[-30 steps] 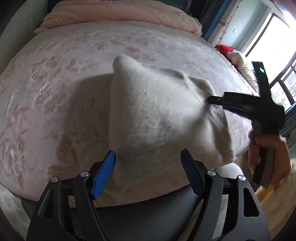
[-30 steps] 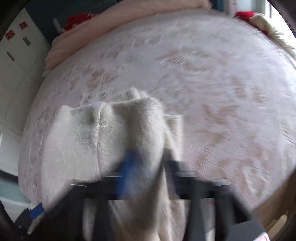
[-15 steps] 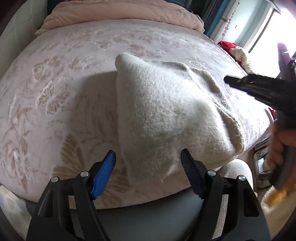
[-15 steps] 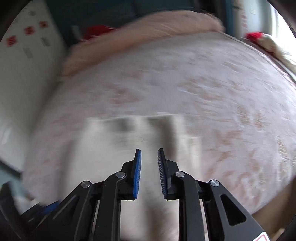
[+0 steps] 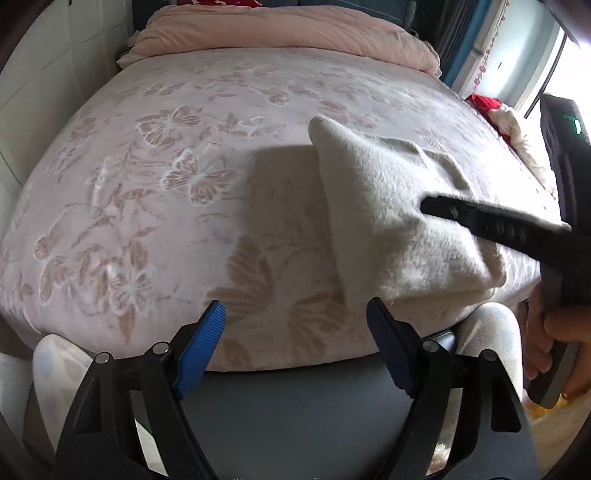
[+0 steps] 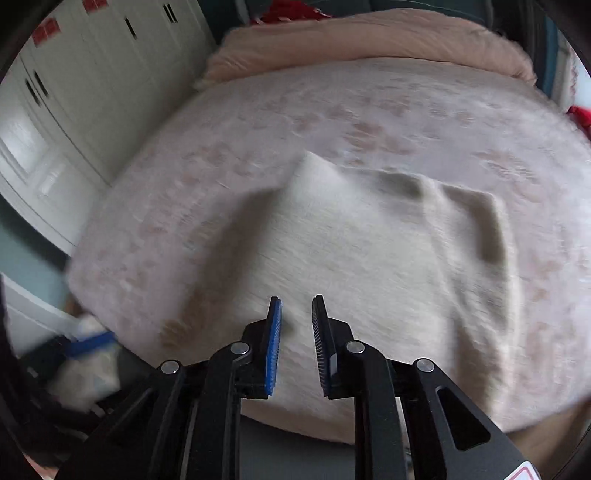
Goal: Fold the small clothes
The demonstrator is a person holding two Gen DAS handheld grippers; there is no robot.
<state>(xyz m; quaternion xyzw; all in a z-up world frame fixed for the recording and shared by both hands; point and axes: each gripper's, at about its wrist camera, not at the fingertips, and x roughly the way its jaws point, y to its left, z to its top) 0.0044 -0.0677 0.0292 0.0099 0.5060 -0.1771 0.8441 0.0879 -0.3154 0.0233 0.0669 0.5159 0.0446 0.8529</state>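
A fluffy cream garment [image 5: 391, 221] lies folded on the pink butterfly-patterned bed [image 5: 147, 192], near its front right edge. My left gripper [image 5: 294, 306] hovers over the front of the bed, just left of the garment's near corner. Its jaws are wide and opening, with nothing between them. In the right wrist view the garment [image 6: 369, 251] spreads out ahead, with creases at its far side. My right gripper [image 6: 296, 301] hangs above its near part, jaws a narrow gap apart and closing, gripping nothing. The left wrist view shows that right gripper [image 5: 432, 206] reaching over the garment, held by a hand [image 5: 554, 332].
A rolled pink quilt [image 5: 295, 33] lies along the head of the bed. Red and cream items [image 5: 491, 110] sit at the bed's right edge by a bright window. White wardrobe doors [image 6: 74, 92] stand left of the bed. A dark bed frame runs under the front edge.
A second ago the right gripper was shut on the garment's fabric; it has let go and drawn back above it. The left gripper has shifted left, away from the garment.
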